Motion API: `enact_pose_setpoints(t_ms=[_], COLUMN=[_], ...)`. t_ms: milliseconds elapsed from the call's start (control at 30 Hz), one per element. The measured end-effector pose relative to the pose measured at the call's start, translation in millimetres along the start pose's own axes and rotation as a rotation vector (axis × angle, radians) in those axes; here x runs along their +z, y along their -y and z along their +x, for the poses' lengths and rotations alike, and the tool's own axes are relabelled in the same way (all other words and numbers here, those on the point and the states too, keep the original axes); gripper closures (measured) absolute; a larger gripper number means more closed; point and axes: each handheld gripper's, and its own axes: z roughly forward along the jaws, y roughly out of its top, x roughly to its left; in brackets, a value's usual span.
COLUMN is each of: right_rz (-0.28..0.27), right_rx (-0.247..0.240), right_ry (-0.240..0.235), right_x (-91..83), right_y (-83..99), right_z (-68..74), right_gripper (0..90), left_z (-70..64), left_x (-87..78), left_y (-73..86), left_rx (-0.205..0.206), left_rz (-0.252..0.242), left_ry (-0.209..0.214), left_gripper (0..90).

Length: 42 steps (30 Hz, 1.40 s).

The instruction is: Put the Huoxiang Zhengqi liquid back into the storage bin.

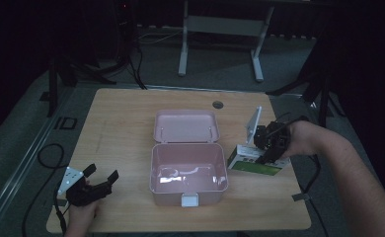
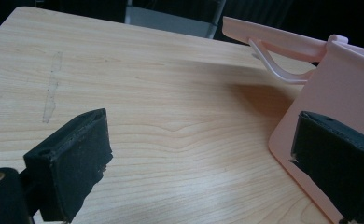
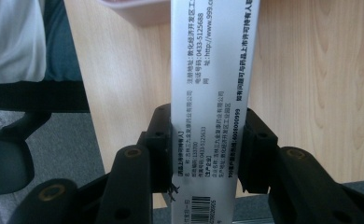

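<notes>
Right gripper view shows the right gripper (image 3: pixel 208 140) pinching the narrow printed side of a white and green carton (image 3: pixel 213 70), both pads pressed flat against opposite faces near one end. From above, that carton (image 1: pixel 255 165) lies on the wooden table (image 1: pixel 121 123) just right of the open pink box (image 1: pixel 188 175), whose lid (image 1: pixel 185 126) is folded back on the far side. To do this well, I would keep the squeeze even, lift the carton level before moving it toward the box, clear the right wall, then lower it flat into the hollow so it does not snag. The left gripper (image 1: pixel 99 180) sits spread and empty at the box's near left, close enough to steady the pink wall (image 2: pixel 339 93) if it slides.
</notes>
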Motion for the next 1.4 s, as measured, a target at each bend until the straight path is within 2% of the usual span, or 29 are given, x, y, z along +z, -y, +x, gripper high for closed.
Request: enact_pose_setpoints(t_ms=[133, 467, 600, 833, 1233, 1400], right_rz=[0.000, -0.012, -0.018, -0.005, 0.016, 0.007], right_rx=[-0.033, -0.055, -0.079, -0.109, -0.114, -0.137], right_ry=[0.012, 0.015, 0.036, 0.027, 0.024, 0.018], right_x=[-7.1, -21.1, -21.9, -19.0, -21.5, -23.8], right_y=[-12.2, -39.1, -47.5, -62.6, -89.2, -103.0], right_z=[4.4, 11.7, 14.6, 18.6, 27.4, 33.2], right_gripper=[62.2, 62.1, 62.2, 62.2, 62.1, 62.1], left_z=[0.3, 0.1, 0.1, 0.0, 0.1, 0.2], left_x=[-0.2, -0.3, 0.0, 0.3, 0.3, 0.1], left_y=[-0.1, -0.2, -0.2, 0.0, -0.2, -0.3], left_rx=[-0.001, 0.000, 0.000, -0.001, 0.000, 0.002], left_rz=[0.000, -0.001, 0.001, 0.001, 0.002, 0.002], left_ry=[0.002, 0.003, 0.004, 0.003, 0.005, 0.006], left_gripper=[5.0, 5.0, 5.0, 5.0, 5.0, 5.0])
